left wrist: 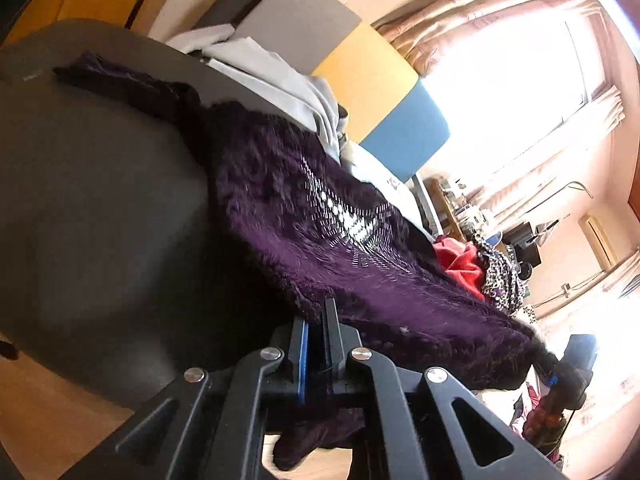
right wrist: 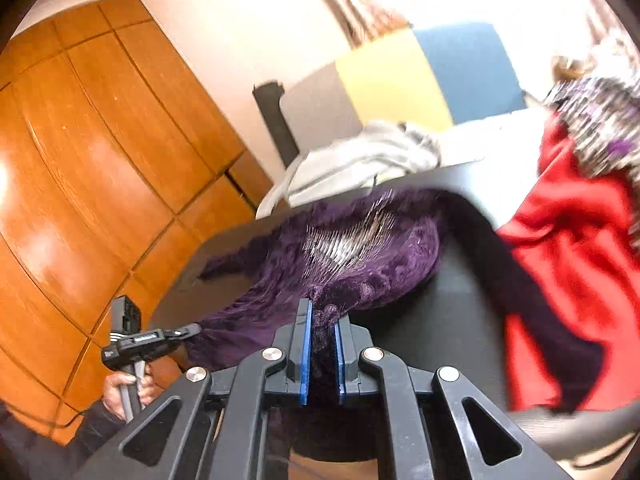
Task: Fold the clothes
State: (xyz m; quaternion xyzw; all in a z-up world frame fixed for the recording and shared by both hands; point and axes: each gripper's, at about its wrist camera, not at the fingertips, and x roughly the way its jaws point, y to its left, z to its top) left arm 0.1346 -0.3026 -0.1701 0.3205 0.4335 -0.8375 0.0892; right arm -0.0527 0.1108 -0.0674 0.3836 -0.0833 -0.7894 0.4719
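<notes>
Sweater: the purple sweater [left wrist: 360, 264] stretches ahead of both your grippers over the dark table [left wrist: 100, 200].
Left gripper [left wrist: 318, 316]: clamped on its near hem.
Right gripper [right wrist: 322, 320]: pinching the fuzzy edge (fabric bunched between pads).
Beyond: red garment [right wrist: 572, 264], right of it.

The sweater [right wrist: 340, 256] lies across the worktop [right wrist: 452, 320], its near hem at six o'clock. A heap of clothes [right wrist: 568, 248] sits at three o'clock, and a folded garment [right wrist: 360, 160] lies behind at twelve.
</notes>
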